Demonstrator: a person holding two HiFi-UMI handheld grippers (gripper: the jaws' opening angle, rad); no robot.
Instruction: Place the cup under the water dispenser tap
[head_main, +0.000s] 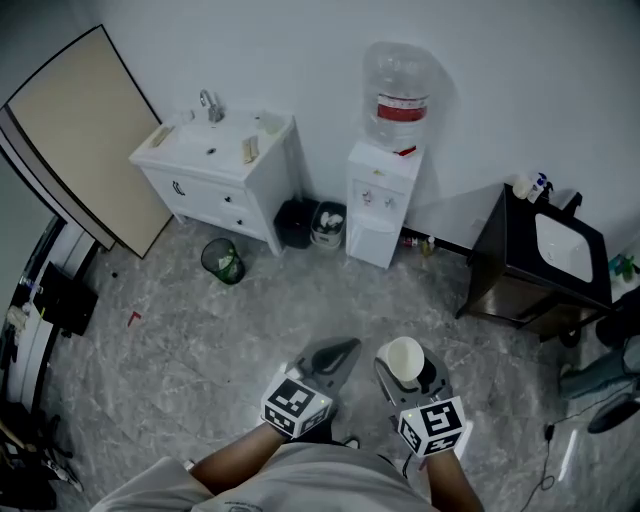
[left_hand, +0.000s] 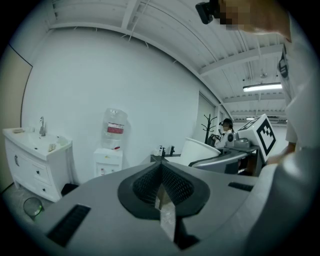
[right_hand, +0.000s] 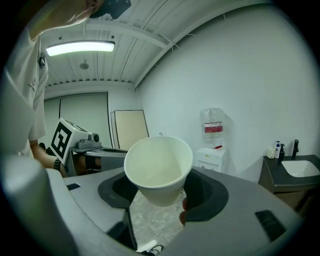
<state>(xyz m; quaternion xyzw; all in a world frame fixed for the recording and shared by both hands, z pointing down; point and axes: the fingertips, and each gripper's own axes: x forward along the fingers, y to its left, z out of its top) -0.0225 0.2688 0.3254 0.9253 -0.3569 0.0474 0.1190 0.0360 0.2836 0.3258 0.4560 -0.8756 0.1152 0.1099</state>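
Right gripper clamps a smooth, tapered white paper cup, its mouth tilted up and nearward; left gripper jaws meet, empty.

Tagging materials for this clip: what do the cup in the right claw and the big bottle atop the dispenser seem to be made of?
The cup looks like paper: matte white, thin wall, rolled rim; thin plastic is possible. The bottle looks like clear plastic: see-through body, faint sheen, red label band.
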